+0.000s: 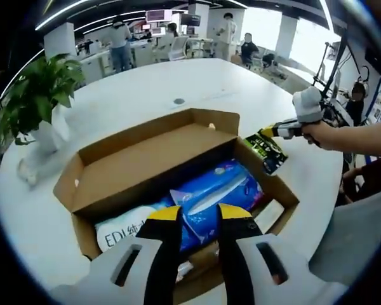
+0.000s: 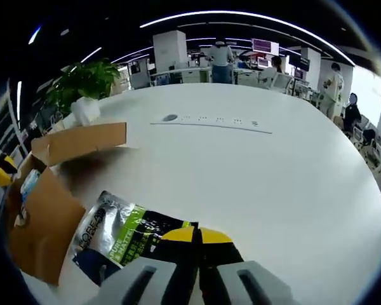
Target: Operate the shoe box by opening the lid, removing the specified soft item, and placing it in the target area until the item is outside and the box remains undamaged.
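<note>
Cardboard shoe box (image 1: pixel 153 166) open on white worktop (image 2: pixel 254 184). Right gripper (image 2: pixel 196 236), jaws clamped on black-green pouch (image 2: pixel 124 241) just right of box. Left gripper (image 1: pixel 197 216) over blue packs (image 1: pixel 219 194), jaws narrowly apart.

1. The cardboard box (image 1: pixel 178 159) sits open at mid frame in the left gripper view, its lid (image 1: pixel 146 166) folded back toward the upper left, so the top is free to enter.
2. Blue packets (image 1: pixel 219 190) and a white pack (image 1: pixel 124 232) crowd the inside, leaving little spare room.
3. A potted plant (image 1: pixel 35 101) stands at the left edge, blocking that side.
4. In the right gripper view, the white table (image 2: pixel 254 184) lies bare across the centre and right.
5. A green-and-black pouch (image 2: pixel 124 244) lies at lower left, just beside the box wall.
</note>
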Motion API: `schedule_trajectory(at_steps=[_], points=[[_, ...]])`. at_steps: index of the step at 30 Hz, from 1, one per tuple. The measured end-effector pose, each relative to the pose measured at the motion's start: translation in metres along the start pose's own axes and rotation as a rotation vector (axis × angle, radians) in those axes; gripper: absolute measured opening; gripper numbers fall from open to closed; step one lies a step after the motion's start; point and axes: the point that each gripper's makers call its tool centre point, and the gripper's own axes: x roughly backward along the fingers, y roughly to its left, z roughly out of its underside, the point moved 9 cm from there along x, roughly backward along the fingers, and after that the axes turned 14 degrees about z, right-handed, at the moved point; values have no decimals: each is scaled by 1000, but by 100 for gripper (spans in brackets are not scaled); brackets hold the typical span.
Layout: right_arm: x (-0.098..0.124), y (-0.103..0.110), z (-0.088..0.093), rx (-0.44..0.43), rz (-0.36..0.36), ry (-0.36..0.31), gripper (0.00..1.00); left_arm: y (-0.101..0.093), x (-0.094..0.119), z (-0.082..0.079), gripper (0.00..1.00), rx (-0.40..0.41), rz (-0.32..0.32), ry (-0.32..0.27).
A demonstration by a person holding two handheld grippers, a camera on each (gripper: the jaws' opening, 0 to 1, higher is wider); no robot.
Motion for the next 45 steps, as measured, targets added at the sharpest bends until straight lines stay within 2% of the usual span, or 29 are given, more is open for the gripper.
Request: schedule_trajectory(at_steps=[4,7,12,15,17,20,22,24,29,35,37,39,45], points=[[2,0,-2,-4,-18,-7,0,4,5,2,22,6,-9,-9],[6,-2,-3,46,-9,-29,0,6,8,5,22,8,-16,-9],[12,0,-7,75,-24,-50,5,11,15,10,24,3,-23,-6],[18,3,-10,94,-46,-64,9,14,20,13,26,-8,-15,0],[22,3,-12,142,-44,-86,15,15,22,14,29,-23,0,5],[30,8,-11,156,-80,-74,16,20,29,14,31,-44,6,12],[34,8,-13,177,-80,-85,19,23,33,15,33,-46,12,6],[38,9,-14,180,-104,-76,22,25,35,16,36,-41,28,3],[54,16,-21,244,-165,-80,26,30,39,22,39,-83,36,43],[74,29,-30,286,-252,-86,36,35,46,24,42,-116,58,50],[82,36,-33,352,-279,-89,39,37,48,25,42,-131,77,59],[90,43,-39,393,-288,-122,39,38,50,26,43,-151,98,73],[107,57,-56,463,-325,-163,41,43,56,26,48,-217,126,114]])
